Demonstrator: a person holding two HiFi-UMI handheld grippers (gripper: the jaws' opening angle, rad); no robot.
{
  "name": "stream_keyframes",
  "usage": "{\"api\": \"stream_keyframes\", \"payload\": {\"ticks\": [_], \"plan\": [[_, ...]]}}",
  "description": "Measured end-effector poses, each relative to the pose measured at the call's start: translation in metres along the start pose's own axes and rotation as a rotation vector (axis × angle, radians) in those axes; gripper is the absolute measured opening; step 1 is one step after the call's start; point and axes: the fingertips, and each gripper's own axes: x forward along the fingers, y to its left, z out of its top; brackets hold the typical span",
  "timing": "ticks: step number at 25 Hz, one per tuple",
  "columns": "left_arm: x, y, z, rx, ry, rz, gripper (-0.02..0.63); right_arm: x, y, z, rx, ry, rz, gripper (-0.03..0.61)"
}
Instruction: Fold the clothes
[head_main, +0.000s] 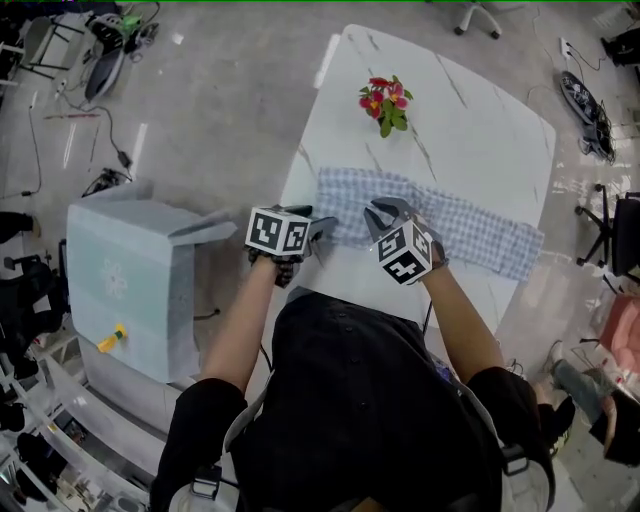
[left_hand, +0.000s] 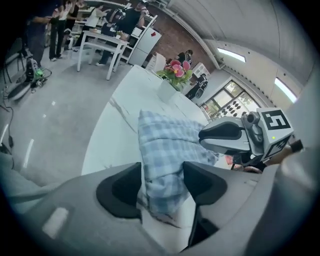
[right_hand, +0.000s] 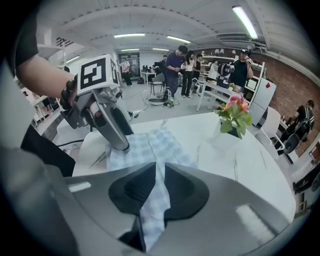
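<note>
— What was hidden in the head view?

— The near edge of the table (head_main: 480, 130) was covered by the person's torso (head_main: 375, 400). The near hem of the checked cloth (head_main: 470, 232) was masked by the left gripper (head_main: 322, 228) and the right gripper (head_main: 385, 213). A chair (head_main: 478, 15) was cut off by the top edge.

— And in the gripper views?

— In the right gripper view the cloth's lower end was lost behind the gripper's body. The distant people (right_hand: 177, 67) were too small to be told apart.
</note>
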Motion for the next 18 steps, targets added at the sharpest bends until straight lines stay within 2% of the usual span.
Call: {"api": "stream_keyframes", "payload": {"ticks": [7, 10, 12, 14, 18], "plan": [[0.010, -0.002, -0.002, -0.014, 0.025, -0.036, 0.256, 0.011, -0.005, -0.016, 0.063, 0.058, -0.006, 0.060], [0.010, -0.005, -0.004, -0.050, 0.026, -0.073, 0.187, 0.013, -0.001, -0.019, 0.075, 0.071, -0.007, 0.060], [0.011, -0.006, -0.005, -0.048, 0.026, -0.086, 0.122, 0.015, 0.000, -0.019, 0.078, 0.078, -0.010, 0.060], [0.010, -0.006, -0.002, -0.050, 0.016, -0.105, 0.084, 0.018, 0.001, -0.019, 0.084, 0.084, -0.014, 0.060], [0.001, 0.004, 0.001, -0.025, 0.016, -0.089, 0.067, 0.024, 0.007, -0.019, 0.097, 0.108, -0.013, 0.060]]}}
